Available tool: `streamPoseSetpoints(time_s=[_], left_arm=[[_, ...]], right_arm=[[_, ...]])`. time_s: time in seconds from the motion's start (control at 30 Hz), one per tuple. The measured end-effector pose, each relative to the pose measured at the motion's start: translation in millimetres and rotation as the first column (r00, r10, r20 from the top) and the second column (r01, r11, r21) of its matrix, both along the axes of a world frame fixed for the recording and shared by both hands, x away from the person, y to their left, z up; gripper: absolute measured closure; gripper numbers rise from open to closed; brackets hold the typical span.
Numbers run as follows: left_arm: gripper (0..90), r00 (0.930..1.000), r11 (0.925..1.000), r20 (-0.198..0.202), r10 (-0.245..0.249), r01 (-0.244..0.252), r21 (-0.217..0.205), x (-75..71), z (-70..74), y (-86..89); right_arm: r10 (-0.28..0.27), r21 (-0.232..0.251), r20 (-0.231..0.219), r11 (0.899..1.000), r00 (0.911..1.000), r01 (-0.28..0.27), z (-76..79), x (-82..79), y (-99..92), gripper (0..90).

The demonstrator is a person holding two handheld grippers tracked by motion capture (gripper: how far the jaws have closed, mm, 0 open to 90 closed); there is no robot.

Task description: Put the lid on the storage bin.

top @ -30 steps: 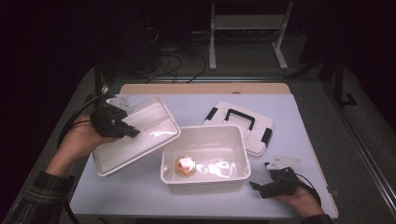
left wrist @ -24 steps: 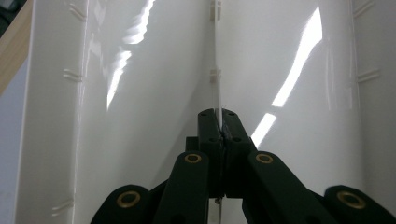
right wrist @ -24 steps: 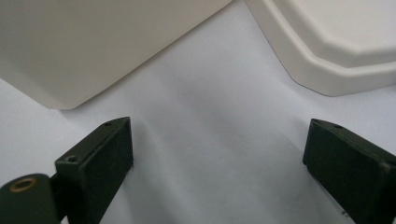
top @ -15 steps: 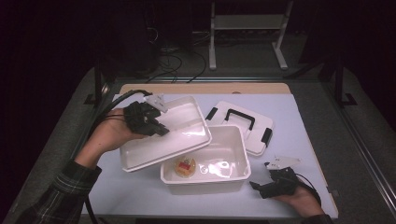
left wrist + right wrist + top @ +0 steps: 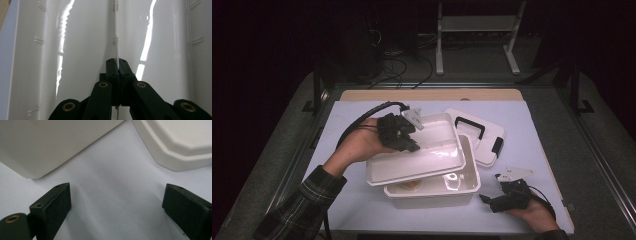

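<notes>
Tray insert (image 5: 422,157), white glossy plastic, shallow, rectangular with rounded corners: carried by the left tongs (image 5: 404,137), which are clamped together on its thin upright wall, as the left gripper view shows with the edge (image 5: 116,37) running straight up between the black jaws. Position: in the air, tilted, overlapping the left and rear part of the white tub (image 5: 439,192), not seated in it. Tub: deeper, same white plastic, standing on the bench (image 5: 537,125) near its front edge; a small orange-brown item (image 5: 408,185) lies on its floor, partly hidden under the insert, too small to identify. Lid (image 5: 479,137), white with a black handle and a black side clasp, lies flat on the bench just behind and to the right of the tub. Right tongs (image 5: 492,200): apart, holding nothing, resting low on the bench just beside the tub's right front corner; the right gripper view looks between the spread jaws at the bare bench, with the tub's corner (image 5: 50,150) and the lid's rim (image 5: 175,152) beyond. Handling note, as a judgement: the step in hand appears to be seating the insert into the tub. It would go best if the insert is levelled first, its corners squared with the tub's rim, then lowered evenly. A one-sided pinch on a thin wall lets the far end droop, so slow travel is advised; the free right tongs could steady the tub against sliding.
</notes>
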State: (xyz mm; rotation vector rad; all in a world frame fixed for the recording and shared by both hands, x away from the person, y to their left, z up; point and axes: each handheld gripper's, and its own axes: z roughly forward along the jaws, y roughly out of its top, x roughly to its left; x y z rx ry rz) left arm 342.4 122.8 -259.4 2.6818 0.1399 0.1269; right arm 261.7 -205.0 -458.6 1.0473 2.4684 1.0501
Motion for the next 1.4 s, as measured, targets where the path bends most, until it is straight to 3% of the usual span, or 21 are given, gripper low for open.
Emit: streamPoseSetpoints(time_s=[0.47, 0.83, 1.4], left_arm=[[88.5, 0.9966, 0.9961, -0.034, -0.075, 0.077, 0.045, -0.5, -22.5, -35.4], [88.5, 0.9957, 0.9959, -0.048, -0.079, 0.081, 0.040, -0.8, -39.5, -40.4], [88.5, 0.9962, 0.9964, -0.054, -0.068, 0.071, 0.047, -0.8, -49.0, -41.4]], right_arm=[[0.001, 0.001, 0.001, 1.000, 1.0000, -0.001, -0.1, 0.1, -0.1, 7.7], [0.003, -0.002, 0.003, 1.000, 1.0000, -0.003, -0.1, 0.3, -0.4, 7.8], [0.002, -0.002, 0.002, 1.000, 1.0000, -0.002, -0.2, 0.2, -0.4, 7.7]])
